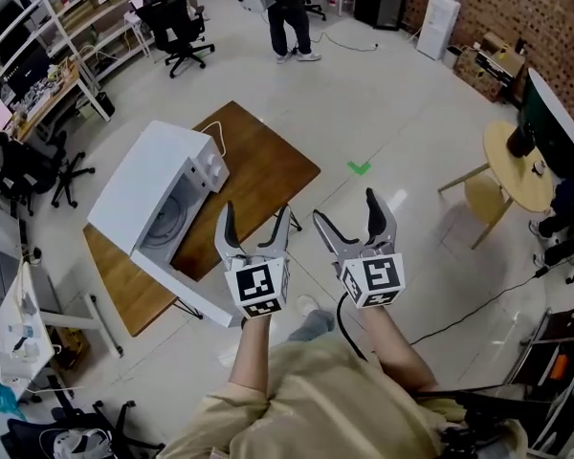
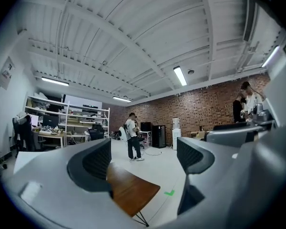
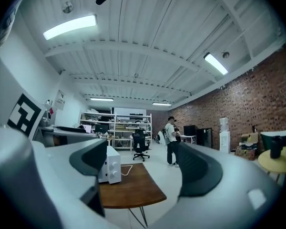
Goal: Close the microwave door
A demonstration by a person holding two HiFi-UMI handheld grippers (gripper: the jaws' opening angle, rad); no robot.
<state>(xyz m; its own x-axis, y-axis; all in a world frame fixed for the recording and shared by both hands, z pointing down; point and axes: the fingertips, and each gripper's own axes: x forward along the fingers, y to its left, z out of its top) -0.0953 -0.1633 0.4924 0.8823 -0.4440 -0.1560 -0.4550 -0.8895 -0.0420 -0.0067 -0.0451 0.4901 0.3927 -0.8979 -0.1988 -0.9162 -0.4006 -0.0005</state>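
A white microwave (image 1: pixel 139 185) stands on a brown wooden table (image 1: pixel 268 165) at the left of the head view. Its door (image 1: pixel 187 290) hangs open over the table's near edge, and the cavity shows. Both grippers are held up side by side to the right of the door, apart from it. My left gripper (image 1: pixel 256 220) is open with nothing between its fingers, as the left gripper view (image 2: pixel 143 163) shows over the table corner (image 2: pixel 131 190). My right gripper (image 1: pixel 349 213) is open and empty too. In its own view (image 3: pixel 140 168) the microwave's knob side (image 3: pixel 109 165) shows beyond the left jaw.
A person (image 1: pixel 292 17) stands at the far end of the room near office chairs (image 1: pixel 177 27). Shelving and desks line the left wall. A round wooden table (image 1: pixel 512 165) with a chair is at the right. A green mark (image 1: pixel 360 168) is on the floor.
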